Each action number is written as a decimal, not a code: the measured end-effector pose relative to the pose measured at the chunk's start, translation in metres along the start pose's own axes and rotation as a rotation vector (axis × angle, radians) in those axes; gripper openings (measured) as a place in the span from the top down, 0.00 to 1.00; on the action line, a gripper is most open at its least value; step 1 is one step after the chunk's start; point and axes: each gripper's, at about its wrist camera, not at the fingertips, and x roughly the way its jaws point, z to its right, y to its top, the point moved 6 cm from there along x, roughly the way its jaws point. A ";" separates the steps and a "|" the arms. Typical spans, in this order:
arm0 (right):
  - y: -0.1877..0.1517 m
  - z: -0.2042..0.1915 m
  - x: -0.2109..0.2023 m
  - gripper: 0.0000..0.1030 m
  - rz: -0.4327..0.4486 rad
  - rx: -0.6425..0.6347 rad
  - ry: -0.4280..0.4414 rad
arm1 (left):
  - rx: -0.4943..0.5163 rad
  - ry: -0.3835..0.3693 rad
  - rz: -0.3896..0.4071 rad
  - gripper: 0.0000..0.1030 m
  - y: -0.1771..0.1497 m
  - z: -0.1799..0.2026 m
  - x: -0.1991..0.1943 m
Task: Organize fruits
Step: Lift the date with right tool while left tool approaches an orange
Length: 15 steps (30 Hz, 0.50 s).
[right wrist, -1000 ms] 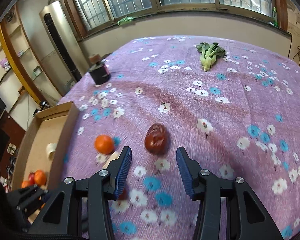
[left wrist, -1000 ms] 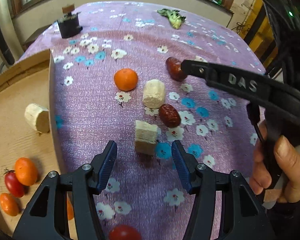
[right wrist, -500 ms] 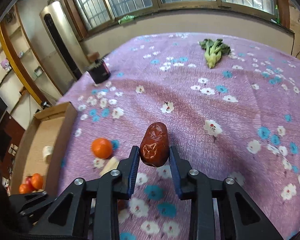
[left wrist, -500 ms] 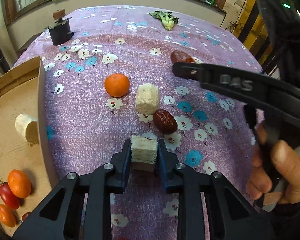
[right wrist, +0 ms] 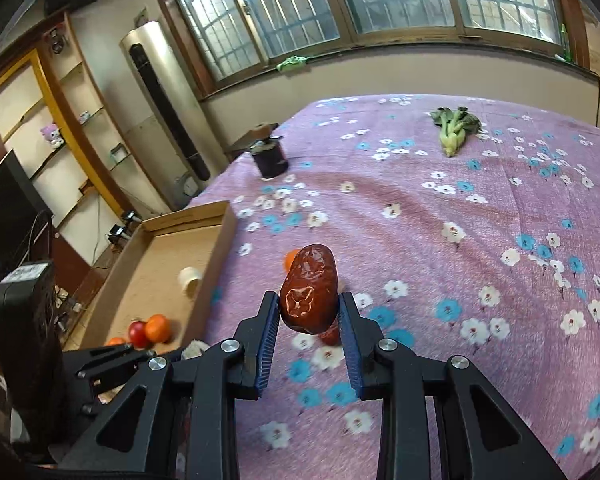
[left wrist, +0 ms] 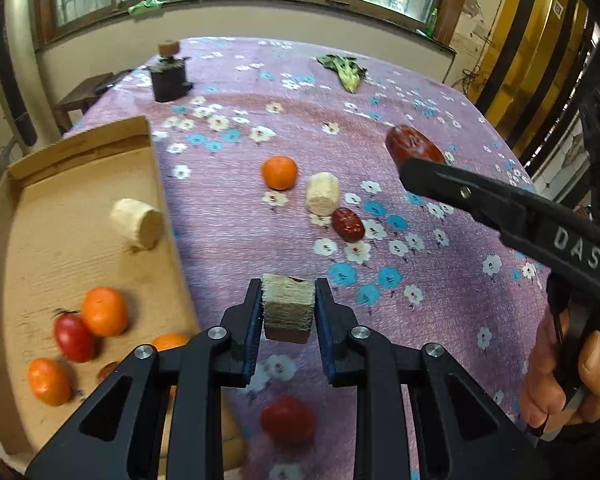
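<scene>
- Two claws loaded: left claw point(left wrist: 288, 308) clamps pale cut block point(left wrist: 287, 305)
- right claw point(right wrist: 309, 322) clamps red date point(right wrist: 309, 289)
- cardboard tray point(left wrist: 156, 168) at table's left edge

We hold our left gripper point(left wrist: 288, 308) clamped on a pale cut block point(left wrist: 288, 306) and our right gripper point(right wrist: 309, 320) clamped on a red date point(right wrist: 309, 289), our right hand point(left wrist: 568, 384) wrapped around that gripper's handle.
</scene>
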 end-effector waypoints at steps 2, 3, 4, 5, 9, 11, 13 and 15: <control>-0.002 -0.008 -0.003 0.70 0.000 -0.010 0.007 | -0.004 0.013 0.010 0.79 -0.001 -0.005 -0.006; -0.003 -0.010 -0.004 0.70 0.001 -0.013 0.009 | -0.006 0.014 0.012 0.79 -0.002 -0.006 -0.008; -0.004 -0.013 -0.004 0.70 0.000 -0.017 0.012 | -0.008 0.014 0.012 0.79 -0.002 -0.008 -0.009; -0.005 -0.016 -0.005 0.70 0.000 -0.021 0.014 | -0.010 0.016 0.014 0.79 -0.003 -0.009 -0.010; -0.007 -0.027 -0.007 0.70 -0.003 -0.039 0.020 | -0.017 0.026 0.023 0.79 -0.006 -0.015 -0.016; -0.008 -0.031 -0.007 0.70 -0.005 -0.048 0.020 | -0.020 0.028 0.028 0.79 -0.007 -0.018 -0.019; -0.009 -0.034 -0.008 0.70 -0.005 -0.054 0.021 | -0.027 0.027 0.033 0.79 -0.008 -0.021 -0.021; -0.009 -0.038 -0.009 0.70 -0.006 -0.060 0.019 | -0.033 0.029 0.037 0.79 -0.010 -0.025 -0.024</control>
